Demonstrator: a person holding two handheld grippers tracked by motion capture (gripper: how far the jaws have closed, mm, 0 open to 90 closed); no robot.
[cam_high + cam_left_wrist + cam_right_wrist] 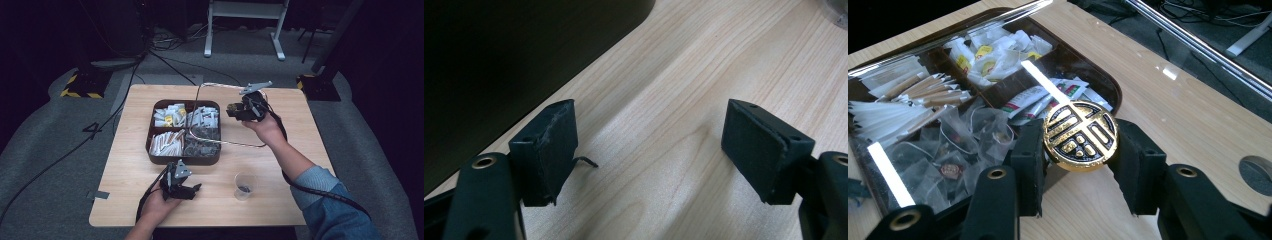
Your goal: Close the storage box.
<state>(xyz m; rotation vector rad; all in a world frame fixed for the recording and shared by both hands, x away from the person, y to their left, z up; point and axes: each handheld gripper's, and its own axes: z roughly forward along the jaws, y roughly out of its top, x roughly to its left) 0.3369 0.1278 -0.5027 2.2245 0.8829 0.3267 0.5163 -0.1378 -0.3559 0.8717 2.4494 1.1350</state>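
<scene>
A dark brown tray (149, 142) with four compartments sits mid-table, filled with white sachets (170, 116), paper sticks (166, 143) and clear tea bags (201, 146). Its clear lid (235, 143) with a metal rim is tilted up over the tray's right half. My right gripper (232, 111) is shut on the lid's round gold knob (1079, 129), seen close up between the jaws of that gripper (1081, 144), with the tray (1109, 86) beneath. My left gripper (193, 191) rests low at the table's front, just before the tray, open with nothing between its fingers (651, 120).
A clear plastic cup (245, 185) with something dark at its bottom stands front right; its base (838, 13) shows in the left gripper view. The tray's dark wall (499, 60) lies close to my left jaw. Cables and stand legs (244, 30) lie on the floor beyond the table.
</scene>
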